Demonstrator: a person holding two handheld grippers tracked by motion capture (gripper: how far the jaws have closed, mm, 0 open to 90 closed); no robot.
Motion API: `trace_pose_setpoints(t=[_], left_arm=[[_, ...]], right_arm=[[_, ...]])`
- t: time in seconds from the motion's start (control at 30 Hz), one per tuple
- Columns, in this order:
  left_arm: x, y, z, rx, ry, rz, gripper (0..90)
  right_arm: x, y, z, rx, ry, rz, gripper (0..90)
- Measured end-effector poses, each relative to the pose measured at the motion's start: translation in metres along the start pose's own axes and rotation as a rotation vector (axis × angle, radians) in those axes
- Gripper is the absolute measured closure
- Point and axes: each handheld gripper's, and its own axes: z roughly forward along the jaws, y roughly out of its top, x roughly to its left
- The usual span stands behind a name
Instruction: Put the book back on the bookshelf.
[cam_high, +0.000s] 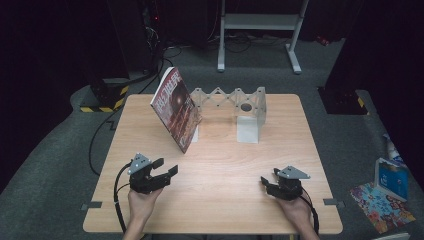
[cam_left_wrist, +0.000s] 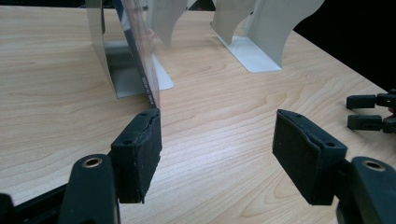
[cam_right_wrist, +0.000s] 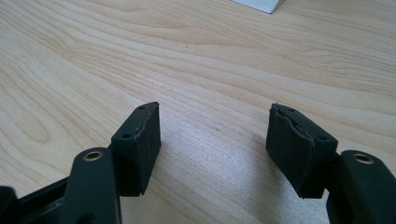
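A red-covered book (cam_high: 175, 107) leans tilted against the left plate of a white expandable book stand (cam_high: 248, 112) at the table's middle back. The book's lower edge (cam_left_wrist: 142, 74) and the stand's plates (cam_left_wrist: 261, 32) appear ahead in the left gripper view. My left gripper (cam_high: 166, 167) is held low at the front left, open and empty, a short way in front of the book. My right gripper (cam_high: 265, 181) rests at the front right, open with nothing between its pads (cam_right_wrist: 140, 144). Its fingertips (cam_left_wrist: 369, 112) also show at the right edge of the left gripper view.
The wooden table (cam_high: 220, 200) has bare room between the grippers and the stand. On the grey floor to the right lie a blue box (cam_high: 391, 179) and a colourful sheet (cam_high: 382, 206). A white frame (cam_high: 260, 30) stands behind the table. Black cables run at the left.
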Motion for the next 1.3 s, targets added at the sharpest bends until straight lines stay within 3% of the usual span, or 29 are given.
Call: trace_pose_setpoints(t=[0.23,0.37,0.77,0.93,1.3], left_arm=[[-0.001,-0.01,0.012,0.03,0.012,-0.002,33.3],[0.001,-0.015,0.019,0.034,0.002,-0.031,33.9],[0.003,-0.021,0.033,0.06,0.026,-0.021,32.9],[0.006,-0.025,0.044,0.103,0.018,-0.031,33.4],[0.007,-0.028,0.057,0.119,0.019,-0.036,33.3]], right_arm=[[0.0,0.0,0.0,0.0,0.002,-0.001,35.4],[0.0,0.0,0.0,0.0,0.002,-0.002,35.4],[0.0,0.0,0.0,-0.001,0.002,-0.002,35.4],[0.0,0.0,0.0,-0.001,0.002,-0.002,35.4],[0.0,0.0,0.0,-0.001,0.002,-0.002,35.4]])
